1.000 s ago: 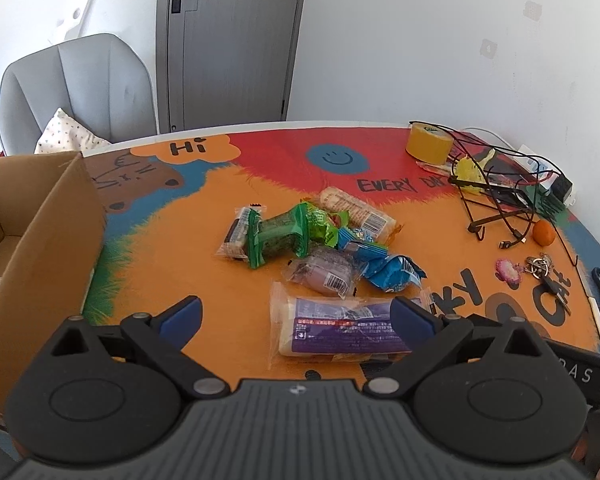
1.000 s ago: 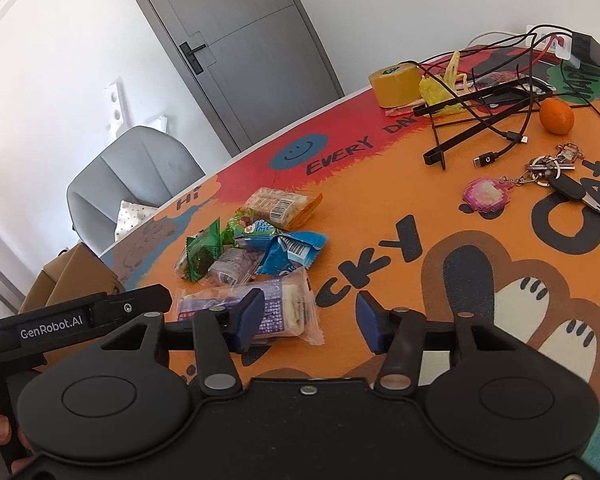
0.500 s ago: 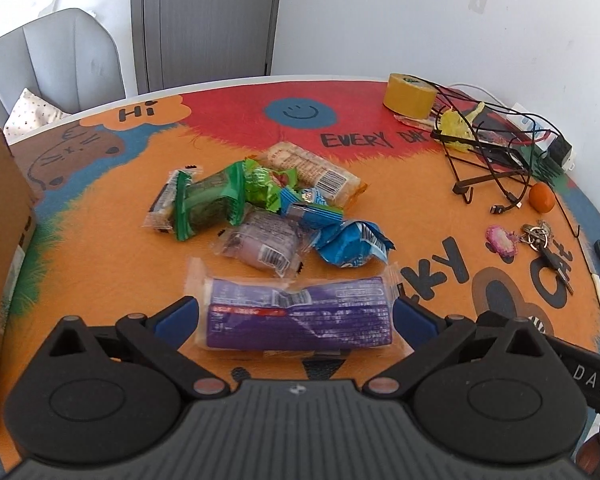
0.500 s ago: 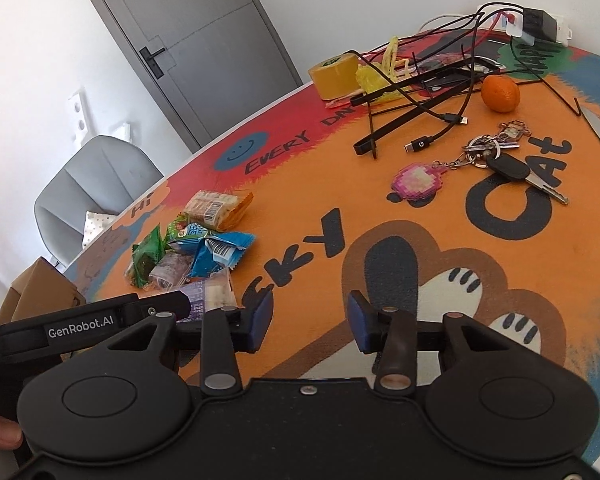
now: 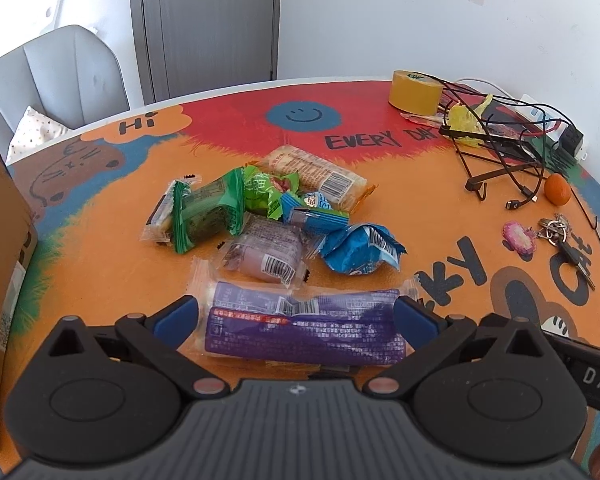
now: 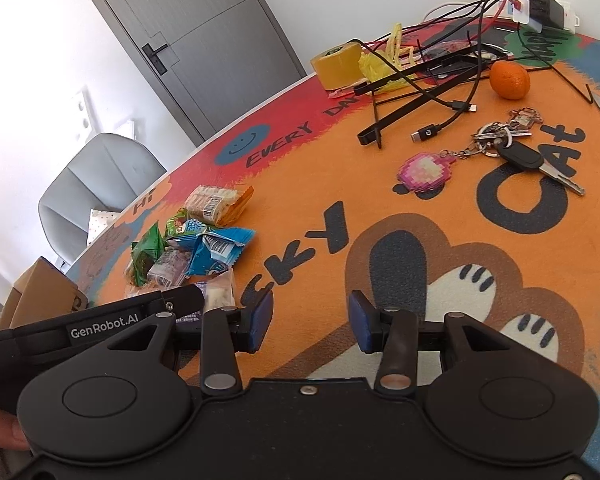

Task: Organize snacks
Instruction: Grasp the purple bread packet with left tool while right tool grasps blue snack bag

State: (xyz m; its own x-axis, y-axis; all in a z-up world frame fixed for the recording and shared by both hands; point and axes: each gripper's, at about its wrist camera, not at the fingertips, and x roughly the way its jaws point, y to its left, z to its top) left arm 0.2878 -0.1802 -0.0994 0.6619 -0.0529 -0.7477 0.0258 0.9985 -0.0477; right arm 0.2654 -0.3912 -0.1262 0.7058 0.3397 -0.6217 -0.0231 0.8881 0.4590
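The left hand-held gripper (image 5: pixel 296 314) has closed in on the purple snack pack (image 5: pixel 304 328), which now lies crosswise between its spread blue fingers, clear-edged with a barcode on top. The right hand-held gripper (image 6: pixel 310 322) hovers spread over bare surface (image 6: pixel 380 208). Farther off lies the snack pile (image 5: pixel 268 216), then a cardboard box (image 5: pixel 0 264) far left.

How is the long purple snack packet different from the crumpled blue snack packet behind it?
The long purple snack packet lies flat and stretched between the open left tool's fingers; the crumpled blue snack packet is shorter, puffed and scrunched, with no tool around it. Both show barcodes and rest on the orange printed table mat.
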